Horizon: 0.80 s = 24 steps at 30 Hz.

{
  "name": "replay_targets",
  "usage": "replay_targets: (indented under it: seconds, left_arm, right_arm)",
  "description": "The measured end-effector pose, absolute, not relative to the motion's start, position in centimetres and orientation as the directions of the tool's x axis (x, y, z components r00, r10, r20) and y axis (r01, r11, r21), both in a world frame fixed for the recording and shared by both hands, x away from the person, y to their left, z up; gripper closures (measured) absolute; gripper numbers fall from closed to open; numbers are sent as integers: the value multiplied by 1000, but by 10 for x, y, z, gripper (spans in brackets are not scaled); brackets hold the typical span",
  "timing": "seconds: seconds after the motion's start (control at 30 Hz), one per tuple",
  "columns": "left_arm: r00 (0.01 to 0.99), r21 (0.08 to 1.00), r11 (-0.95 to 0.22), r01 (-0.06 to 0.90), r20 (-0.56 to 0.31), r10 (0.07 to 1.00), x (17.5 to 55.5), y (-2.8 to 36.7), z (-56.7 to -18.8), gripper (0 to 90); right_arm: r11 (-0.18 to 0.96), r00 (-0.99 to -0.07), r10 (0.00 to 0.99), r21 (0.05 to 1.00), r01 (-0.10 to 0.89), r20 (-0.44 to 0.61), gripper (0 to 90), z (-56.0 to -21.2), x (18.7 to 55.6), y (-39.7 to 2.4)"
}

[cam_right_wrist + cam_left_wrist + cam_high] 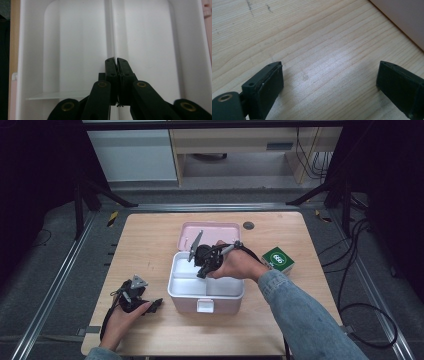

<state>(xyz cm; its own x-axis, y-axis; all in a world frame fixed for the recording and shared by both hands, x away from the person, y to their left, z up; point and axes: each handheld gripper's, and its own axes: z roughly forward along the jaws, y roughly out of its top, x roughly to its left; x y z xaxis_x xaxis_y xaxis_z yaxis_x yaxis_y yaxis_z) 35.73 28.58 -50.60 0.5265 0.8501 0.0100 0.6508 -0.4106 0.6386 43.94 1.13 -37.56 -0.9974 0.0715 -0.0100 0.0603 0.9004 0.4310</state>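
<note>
A pink box (220, 304) stands open at the table's middle, its lid (210, 229) laid back behind it. Inside sits a white tray (181, 283) with compartments (75, 50). My right gripper (202, 270) reaches down into the tray from the right. Its jaws (115, 60) are shut on the thin middle divider (110, 30) of the tray, and the compartments on both sides hold nothing. My left gripper (157, 303) rests on the wood left of the box, its jaws (329, 82) wide open over bare table, with the pink box wall (402, 17) just beyond them.
A green carton (278, 260) lies right of the pink box, close to the right forearm. A small dark round disc (248, 225) sits on the table (145, 240) behind the lid. Black stands and cables flank the table on both sides.
</note>
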Motion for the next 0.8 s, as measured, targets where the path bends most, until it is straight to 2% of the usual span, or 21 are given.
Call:
replay_targets:
  seconds: [0.2, 0.5, 0.8]
  left_arm:
    - [523, 641, -408, 651, 12, 852, 357, 286, -506, 65]
    - [523, 639, -408, 652, 12, 853, 356, 285, -506, 62]
    - [522, 639, -408, 652, 12, 853, 356, 285, -506, 62]
  right_arm:
    - [899, -997, 73, 434, 63, -7, 898, -376, 440, 11]
    - [901, -1000, 12, 433, 10, -1, 897, -376, 435, 8]
    - [895, -1000, 9, 446, 3, -10, 898, -373, 434, 6]
